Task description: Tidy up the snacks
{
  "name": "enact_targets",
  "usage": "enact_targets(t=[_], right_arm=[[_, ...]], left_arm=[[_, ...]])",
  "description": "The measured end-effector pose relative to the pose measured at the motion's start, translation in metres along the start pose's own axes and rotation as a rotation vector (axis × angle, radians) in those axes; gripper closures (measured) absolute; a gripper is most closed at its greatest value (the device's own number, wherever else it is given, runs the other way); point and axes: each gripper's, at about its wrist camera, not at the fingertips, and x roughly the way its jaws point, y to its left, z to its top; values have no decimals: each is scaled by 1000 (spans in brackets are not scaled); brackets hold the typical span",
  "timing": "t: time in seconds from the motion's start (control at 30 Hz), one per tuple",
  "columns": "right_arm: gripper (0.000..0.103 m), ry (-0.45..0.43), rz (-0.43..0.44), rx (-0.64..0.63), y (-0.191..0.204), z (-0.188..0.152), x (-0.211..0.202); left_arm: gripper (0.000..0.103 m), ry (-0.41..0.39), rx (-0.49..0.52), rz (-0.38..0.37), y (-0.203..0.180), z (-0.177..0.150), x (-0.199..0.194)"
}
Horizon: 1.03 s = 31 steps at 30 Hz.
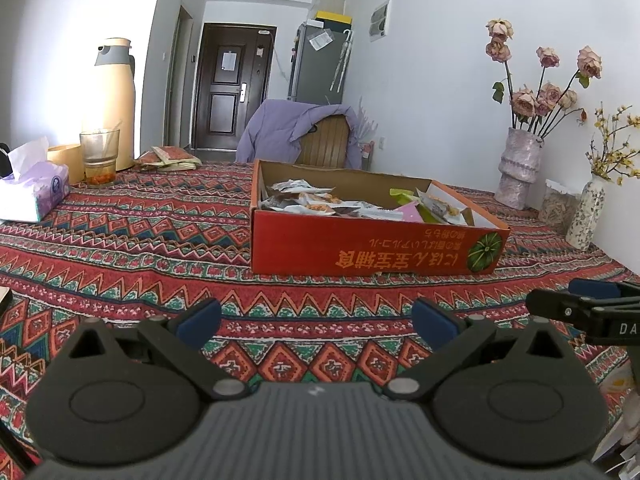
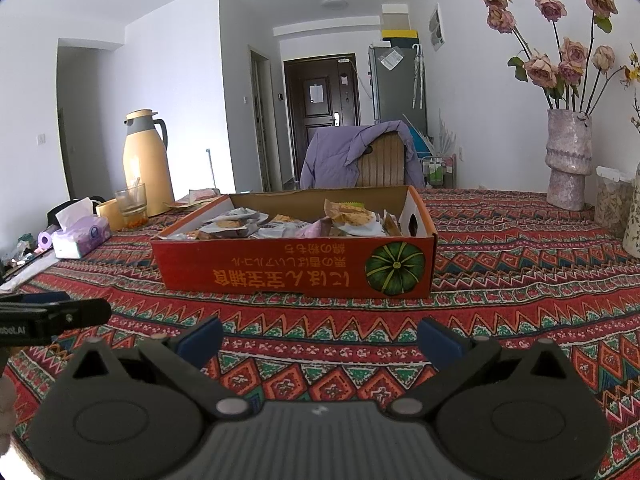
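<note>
So the shallow red cardboard box (image 2: 294, 266) full of wrapped snack packets (image 2: 352, 216) sits mid-table on the patterned red tablecloth (image 2: 500, 312). Left gripper (image 1: 316, 318) and right gripper (image 2: 320, 338) hover just in front of it, both spread wide, holding nothing.

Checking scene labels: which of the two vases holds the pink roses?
The taller, ribbed mauve vase, left of the small speckled white vase, which holds yellow blossom sprigs instead.
</note>
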Motion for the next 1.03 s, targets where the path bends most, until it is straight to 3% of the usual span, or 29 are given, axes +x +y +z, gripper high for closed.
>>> enact_targets(t=[1.03], right_arm=[[0,10,1,-3,2,-3,1]], left_arm=[[0,-17,3,-31,0,-2,-5]])
